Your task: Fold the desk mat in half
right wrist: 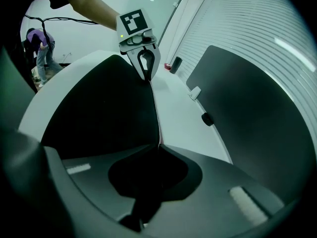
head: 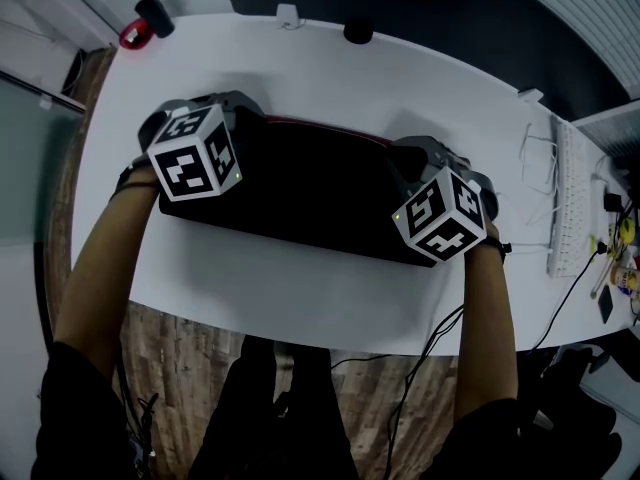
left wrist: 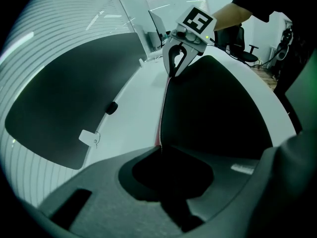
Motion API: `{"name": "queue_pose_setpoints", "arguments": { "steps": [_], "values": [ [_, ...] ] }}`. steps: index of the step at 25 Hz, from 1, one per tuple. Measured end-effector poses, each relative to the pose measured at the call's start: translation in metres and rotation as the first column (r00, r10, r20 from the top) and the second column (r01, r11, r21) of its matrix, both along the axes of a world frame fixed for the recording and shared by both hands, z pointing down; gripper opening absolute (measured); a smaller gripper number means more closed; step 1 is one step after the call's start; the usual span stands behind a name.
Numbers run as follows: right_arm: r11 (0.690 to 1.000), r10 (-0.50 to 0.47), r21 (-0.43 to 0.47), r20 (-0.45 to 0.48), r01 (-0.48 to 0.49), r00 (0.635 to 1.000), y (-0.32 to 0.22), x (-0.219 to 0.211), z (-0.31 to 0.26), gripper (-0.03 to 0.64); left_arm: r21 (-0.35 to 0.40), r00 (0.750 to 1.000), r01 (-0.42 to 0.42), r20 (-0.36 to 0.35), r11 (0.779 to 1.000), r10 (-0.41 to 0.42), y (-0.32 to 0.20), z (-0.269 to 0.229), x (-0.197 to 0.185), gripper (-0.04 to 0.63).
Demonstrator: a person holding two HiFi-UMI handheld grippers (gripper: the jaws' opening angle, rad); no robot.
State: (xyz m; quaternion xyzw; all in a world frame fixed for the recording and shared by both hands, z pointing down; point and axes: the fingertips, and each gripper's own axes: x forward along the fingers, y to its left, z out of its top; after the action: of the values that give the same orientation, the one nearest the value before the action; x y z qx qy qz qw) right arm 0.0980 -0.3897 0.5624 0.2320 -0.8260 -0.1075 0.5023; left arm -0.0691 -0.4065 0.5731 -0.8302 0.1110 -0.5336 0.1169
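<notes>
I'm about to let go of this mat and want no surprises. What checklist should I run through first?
1. The left gripper is shut on the desk mat edge: ok.
2. The right gripper is shut on the same edge: ok.
3. Edge runs straight between the grippers: ok.
4. Held edge lined up with the mat's other edge: cannot tell.
5. The small black object on the table stands apart from the mat: ok.

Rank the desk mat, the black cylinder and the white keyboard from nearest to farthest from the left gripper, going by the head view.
1. The desk mat: its edge is clamped in the left gripper.
2. The black cylinder: at the table's far left corner.
3. The white keyboard: at the table's right end.
</notes>
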Motion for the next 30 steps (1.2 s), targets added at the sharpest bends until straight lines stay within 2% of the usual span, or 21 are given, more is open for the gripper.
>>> {"name": "queue_pose_setpoints", "arguments": {
  "steps": [6,16,21,26,30],
  "values": [
    [1.000,0.014,0.014,0.002,-0.014,1.000,-0.005,0.000,0.005,0.037,0.014,1.000,0.004,-0.001,1.000,-0.004,-0.004,0.005,0.000,0.038],
    [0.994,0.071,0.087,0.020,-0.073,0.997,-0.010,0.003,0.007,0.061,0.057,0.996,0.062,-0.061,0.996,-0.059,-0.012,0.006,-0.001,0.061],
    [0.988,0.107,0.110,0.031,-0.110,0.994,-0.013,0.005,0.005,0.089,0.072,0.993,0.097,-0.072,0.993,-0.092,-0.015,0.004,-0.003,0.098],
    [0.982,0.144,0.117,0.067,-0.151,0.987,-0.015,0.008,0.000,0.138,0.088,0.988,0.133,-0.089,0.987,-0.125,-0.017,-0.001,-0.008,0.106],
    [0.970,0.188,0.129,0.137,-0.206,0.972,-0.016,0.007,-0.013,0.149,0.090,0.971,0.198,-0.154,0.976,-0.183,-0.019,-0.016,-0.013,0.107]
  ]
}}
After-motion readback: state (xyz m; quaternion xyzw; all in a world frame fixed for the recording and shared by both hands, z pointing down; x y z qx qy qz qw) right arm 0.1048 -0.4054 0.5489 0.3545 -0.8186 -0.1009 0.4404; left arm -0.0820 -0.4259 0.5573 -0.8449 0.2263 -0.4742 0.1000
